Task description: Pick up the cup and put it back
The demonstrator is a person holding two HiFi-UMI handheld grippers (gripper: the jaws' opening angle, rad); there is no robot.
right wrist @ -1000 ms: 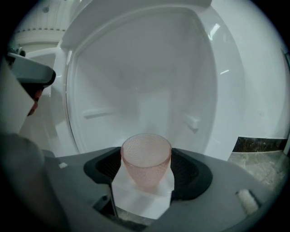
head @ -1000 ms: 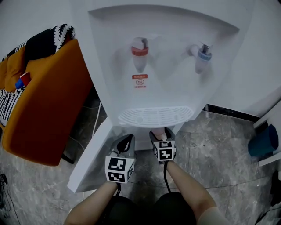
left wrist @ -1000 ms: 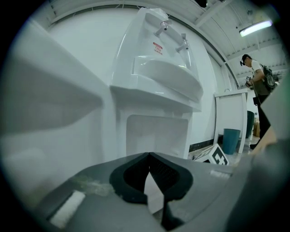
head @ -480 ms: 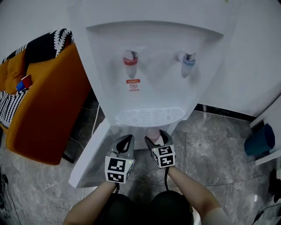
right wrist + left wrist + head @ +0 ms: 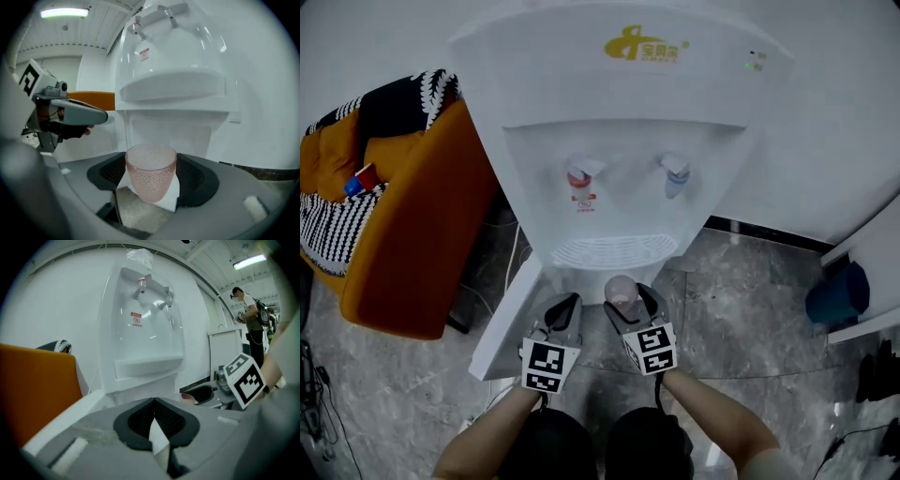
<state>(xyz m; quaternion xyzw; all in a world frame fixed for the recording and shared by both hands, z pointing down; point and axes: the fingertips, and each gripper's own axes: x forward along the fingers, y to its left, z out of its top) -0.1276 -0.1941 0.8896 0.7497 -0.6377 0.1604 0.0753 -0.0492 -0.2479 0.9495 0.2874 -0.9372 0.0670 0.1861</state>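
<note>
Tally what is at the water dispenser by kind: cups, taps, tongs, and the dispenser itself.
Pink cup: 1
Taps: 2, red tap and blue tap
Tongs: 2, left tongs and right tongs
Water dispenser: 1
Total: 6

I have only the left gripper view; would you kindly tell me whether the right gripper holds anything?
Observer: Yes, the right gripper is closed on a pink cup.
Operator: Is the cup upright?
Observer: Yes, upright, mouth up.
Operator: Where is it relative to the dispenser?
Observer: In the head view, just in front of the drip tray, under neither the red tap nor the blue tap.
</note>
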